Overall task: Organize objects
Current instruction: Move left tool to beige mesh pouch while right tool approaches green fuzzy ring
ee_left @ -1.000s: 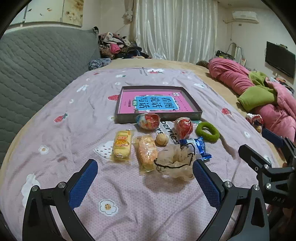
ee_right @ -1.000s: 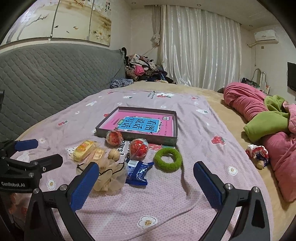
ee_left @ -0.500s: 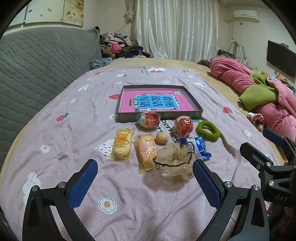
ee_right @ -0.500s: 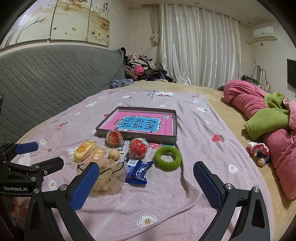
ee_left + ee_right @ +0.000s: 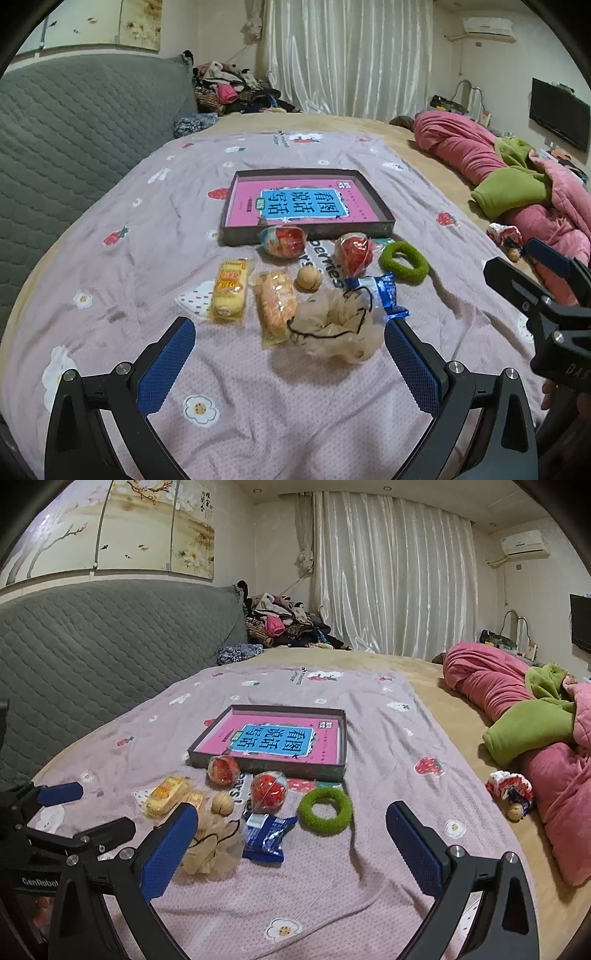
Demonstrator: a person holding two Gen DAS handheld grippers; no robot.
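A bed (image 5: 122, 280) under a pale purple sheet printed with flowers and strawberries carries everything. Toward its far middle lies a shallow dark tray (image 5: 306, 234) with a pink book (image 5: 301, 203) flat inside it. Along the tray's near wall the loose things cluster: a green ring (image 5: 403, 261) at the right, a beige mesh scrunchie (image 5: 338, 326) nearest the cameras, a blue wrapper (image 5: 384, 295) touching the scrunchie's far right edge, an orange snack pack (image 5: 276, 304) just to its left, a yellow snack pack (image 5: 229, 290) further left, two red-filled clear balls (image 5: 282, 240) (image 5: 354, 253) against the tray wall, and a small walnut-like ball (image 5: 308, 278) between them and the packs.

The left gripper (image 5: 290, 352) hangs low over the near sheet, its jaws spread wide and empty; the scrunchie sits just beyond and slightly right of centre between the fingertips, and both snack packs lie with their long axes running near to far, roughly in line with the fingers. The right gripper (image 5: 290, 834), jaws likewise spread and holding nothing, faces the blue wrapper (image 5: 267, 834) and green ring (image 5: 325, 816). By my reading, the scrunchie and packs fall to the left gripper, the ring to the right, all bound for the tray just beyond.
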